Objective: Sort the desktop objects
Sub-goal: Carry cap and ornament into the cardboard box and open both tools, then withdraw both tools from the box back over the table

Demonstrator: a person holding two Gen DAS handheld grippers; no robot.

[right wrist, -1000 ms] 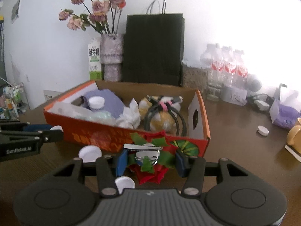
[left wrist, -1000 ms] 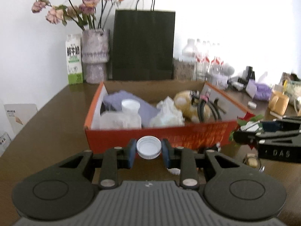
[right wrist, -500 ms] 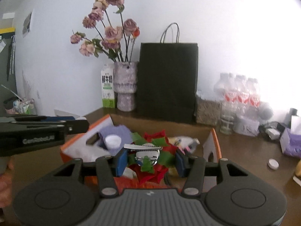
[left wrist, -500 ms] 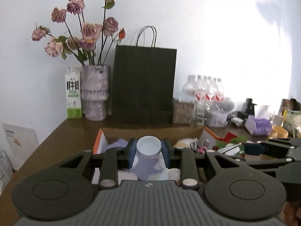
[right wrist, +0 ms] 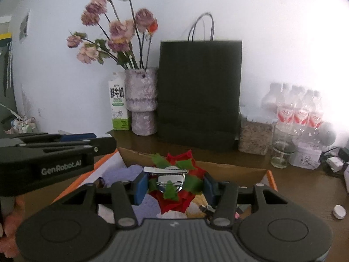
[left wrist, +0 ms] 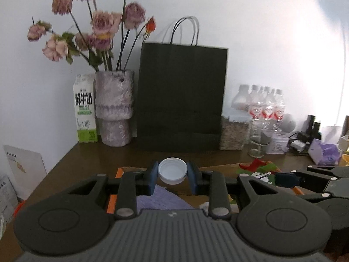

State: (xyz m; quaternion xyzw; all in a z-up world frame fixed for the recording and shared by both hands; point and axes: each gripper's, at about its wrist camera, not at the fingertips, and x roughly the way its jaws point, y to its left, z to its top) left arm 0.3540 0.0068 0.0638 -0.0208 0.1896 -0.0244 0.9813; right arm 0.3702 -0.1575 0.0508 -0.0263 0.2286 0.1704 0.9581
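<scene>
The brown table (left wrist: 87,159) carried everything, and the black paper bag (left wrist: 181,98) stood at its back against the wall. Left of the bag stood a vase (left wrist: 114,107) with dried pink flowers (left wrist: 96,32), and just beside the vase a milk carton (left wrist: 85,109). At the right of the bag there was a group of water bottles (left wrist: 264,107). The orange cardboard box (right wrist: 270,179) lay on the table in front of the bag, under both grippers, and a purple cloth (left wrist: 161,198) was inside it.

The left gripper (left wrist: 172,174) was closed on a white bottle cap (left wrist: 172,170); its blue pads touched the cap on both sides and held it above the near part of the box. The right gripper (right wrist: 174,184) was clamped on a red and green decoration with a metal clip (right wrist: 172,181), which hung over the inside of the box. One small white cap (right wrist: 338,211) lay on the table at the right, well apart from the box
</scene>
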